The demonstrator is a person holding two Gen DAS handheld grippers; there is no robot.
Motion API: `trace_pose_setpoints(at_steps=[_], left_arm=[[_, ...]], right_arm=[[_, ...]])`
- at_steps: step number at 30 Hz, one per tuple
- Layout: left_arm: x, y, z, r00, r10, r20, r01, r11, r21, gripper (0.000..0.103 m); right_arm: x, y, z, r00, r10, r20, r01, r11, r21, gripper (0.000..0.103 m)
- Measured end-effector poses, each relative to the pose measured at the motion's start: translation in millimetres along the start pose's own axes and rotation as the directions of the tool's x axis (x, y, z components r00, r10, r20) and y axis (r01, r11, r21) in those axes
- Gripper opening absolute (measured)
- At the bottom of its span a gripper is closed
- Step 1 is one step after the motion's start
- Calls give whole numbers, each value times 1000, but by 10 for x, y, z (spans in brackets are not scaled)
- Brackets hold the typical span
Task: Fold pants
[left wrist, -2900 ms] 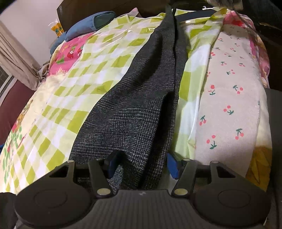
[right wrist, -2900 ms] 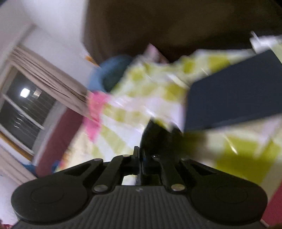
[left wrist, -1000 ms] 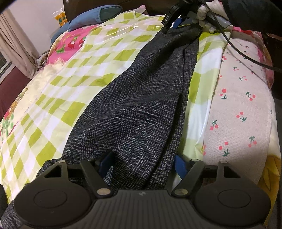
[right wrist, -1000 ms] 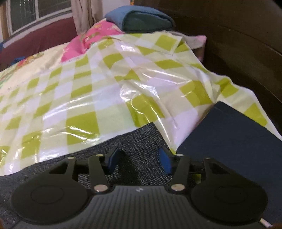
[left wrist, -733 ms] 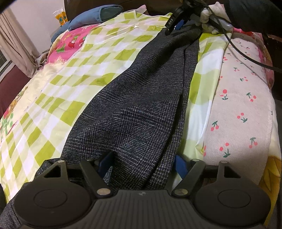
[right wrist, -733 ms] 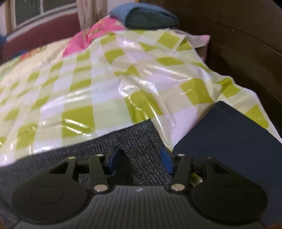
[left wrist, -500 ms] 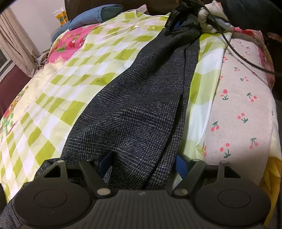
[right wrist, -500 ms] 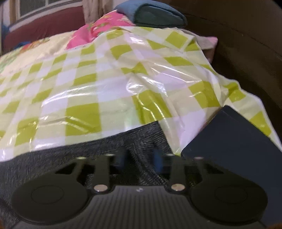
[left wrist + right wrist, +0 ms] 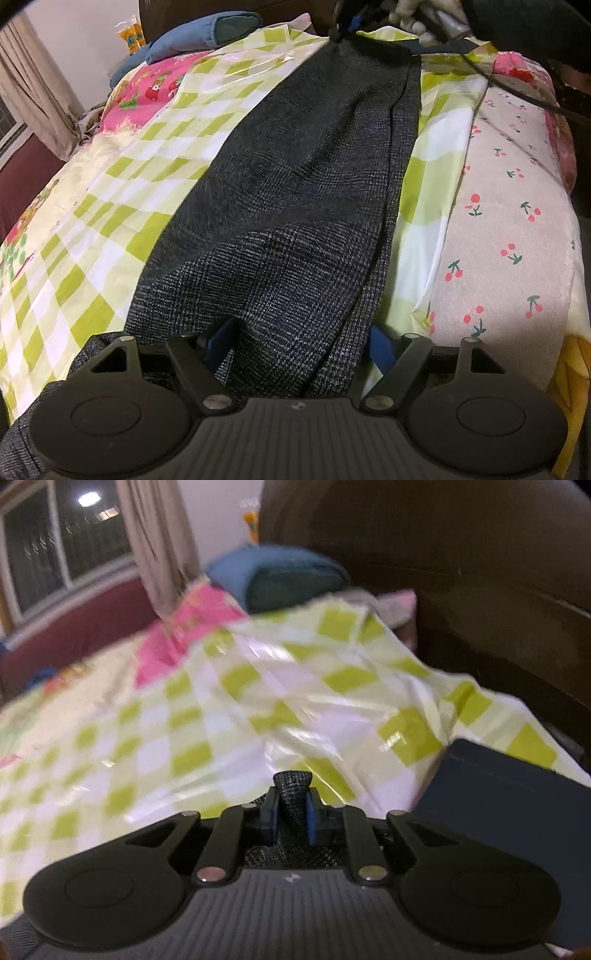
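Dark checked pants (image 9: pixel 295 206) lying stretched along the bed (image 9: pixel 110 206), right gripper (image 9: pixel 291 812) having just been closing, pinching the far hem, left gripper (image 9: pixel 299 339) spread wide around the near end, pads not clearly pressing.

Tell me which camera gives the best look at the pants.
The left wrist view: the dark checked pants stretch full length across the bed. The right wrist view shows only a pinched fold between the right hand-held gripper pads.
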State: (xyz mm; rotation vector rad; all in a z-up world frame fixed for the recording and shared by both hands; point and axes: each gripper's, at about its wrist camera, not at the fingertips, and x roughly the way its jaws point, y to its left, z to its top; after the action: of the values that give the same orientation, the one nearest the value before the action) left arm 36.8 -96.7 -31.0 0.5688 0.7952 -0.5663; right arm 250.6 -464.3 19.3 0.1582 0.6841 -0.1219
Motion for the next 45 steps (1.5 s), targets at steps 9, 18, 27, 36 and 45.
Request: trace_pose_setpoints(at_steps=[9, 18, 27, 36, 45], left_arm=[[-16, 11, -14, 1000, -6, 5, 6, 1000, 6, 90], [-24, -10, -9, 1000, 6, 3, -6, 1000, 14, 90], [-72, -93, 5, 999, 51, -8, -50, 998, 46, 90], [-78, -106, 3, 998, 59, -8, -59, 997, 50, 90], [-160, -147, -8, 999, 51, -5, -51, 995, 86, 89]], right_arm=[[-251, -182, -302, 999, -35, -16, 37, 994, 107, 39], [-858, -349, -1048, 962, 261, -73, -216, 901, 376, 40], [-600, -482, -1184, 960, 278, -31, -224, 830, 511, 29], [-402, -622, -1244, 958, 274, 79, -258, 716, 648, 28], [-801, -765, -1163, 957, 245, 157, -286, 694, 661, 5]])
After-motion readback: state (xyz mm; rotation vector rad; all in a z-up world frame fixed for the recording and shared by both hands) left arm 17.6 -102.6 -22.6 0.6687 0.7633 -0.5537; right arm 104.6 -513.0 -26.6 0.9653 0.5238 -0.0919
